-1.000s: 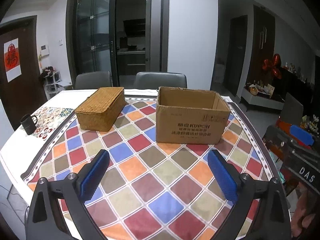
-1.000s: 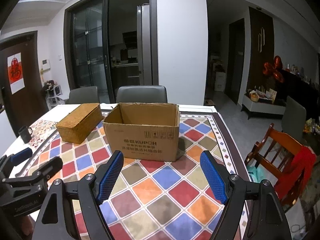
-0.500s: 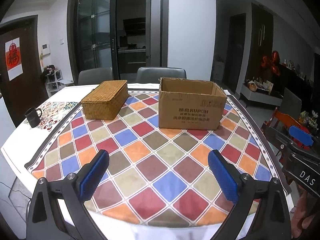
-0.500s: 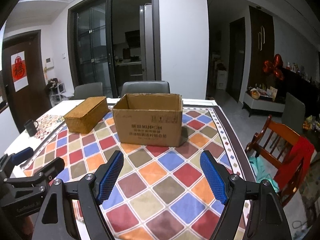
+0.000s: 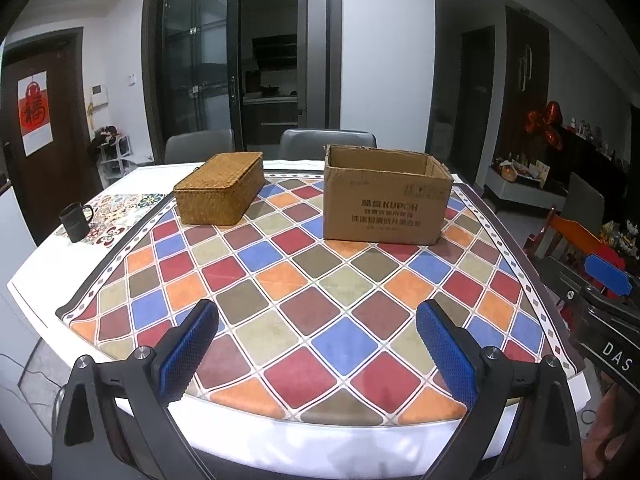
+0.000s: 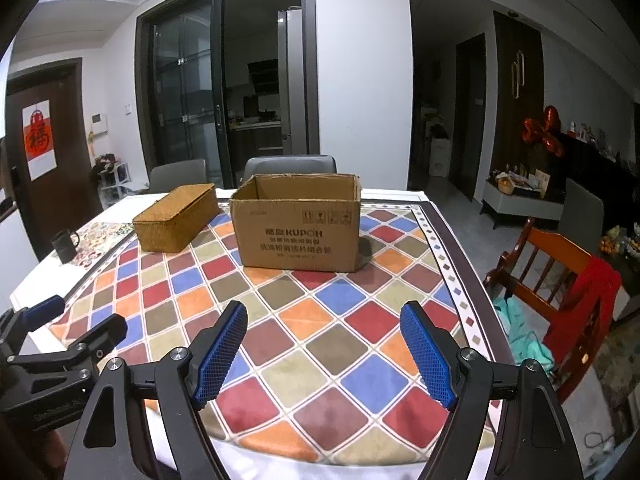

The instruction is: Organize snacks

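Dining room, round table (image 5: 48, 276) under a multicoloured diamond-check tablecloth (image 5: 320, 280). We see an open brown cardboard box (image 5: 386, 200) far centre, a closed woven wicker basket (image 5: 220, 190) just left of it — apart, not touching. Black mug (image 5: 75, 222) at the left edge. No snacks visible; the box interior is hidden from us. Left gripper (image 5: 316, 336) and right gripper (image 6: 324, 332) both near the table's front edge, jaws wide apart, nothing between the blue pads.
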Demonstrator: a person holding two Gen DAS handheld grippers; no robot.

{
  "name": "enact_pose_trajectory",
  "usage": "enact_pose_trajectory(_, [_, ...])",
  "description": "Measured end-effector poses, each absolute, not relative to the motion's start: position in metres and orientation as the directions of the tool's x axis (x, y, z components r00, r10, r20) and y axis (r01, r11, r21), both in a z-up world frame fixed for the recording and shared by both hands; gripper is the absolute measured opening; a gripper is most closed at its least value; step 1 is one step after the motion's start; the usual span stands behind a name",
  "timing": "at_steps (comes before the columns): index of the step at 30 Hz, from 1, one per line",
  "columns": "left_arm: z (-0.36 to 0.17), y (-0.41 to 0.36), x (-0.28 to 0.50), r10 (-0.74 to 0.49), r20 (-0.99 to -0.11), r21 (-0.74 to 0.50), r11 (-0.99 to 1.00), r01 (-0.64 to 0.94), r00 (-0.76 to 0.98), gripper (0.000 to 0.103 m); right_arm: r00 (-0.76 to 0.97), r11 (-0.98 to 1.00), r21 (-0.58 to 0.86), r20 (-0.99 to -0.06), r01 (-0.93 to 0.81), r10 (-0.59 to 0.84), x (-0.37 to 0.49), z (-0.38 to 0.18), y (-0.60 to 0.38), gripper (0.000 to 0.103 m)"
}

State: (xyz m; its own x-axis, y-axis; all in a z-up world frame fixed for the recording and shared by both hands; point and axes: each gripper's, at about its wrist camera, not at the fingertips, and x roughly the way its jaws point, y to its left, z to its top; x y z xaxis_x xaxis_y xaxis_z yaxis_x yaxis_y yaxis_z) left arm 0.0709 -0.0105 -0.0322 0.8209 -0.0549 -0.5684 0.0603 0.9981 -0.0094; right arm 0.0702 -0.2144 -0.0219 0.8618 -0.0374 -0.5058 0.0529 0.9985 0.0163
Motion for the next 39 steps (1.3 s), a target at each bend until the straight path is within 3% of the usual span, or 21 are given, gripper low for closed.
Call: enact_pose_trajectory(39, [-0.018, -0.011, 0.061, -0.037, -0.542, -0.012, 0.999, 0.036, 0.840, 0.103, 0.873, 0.997, 0.024, -0.484, 0.077, -0.056, 0.063, -0.014, -0.219, 0.080])
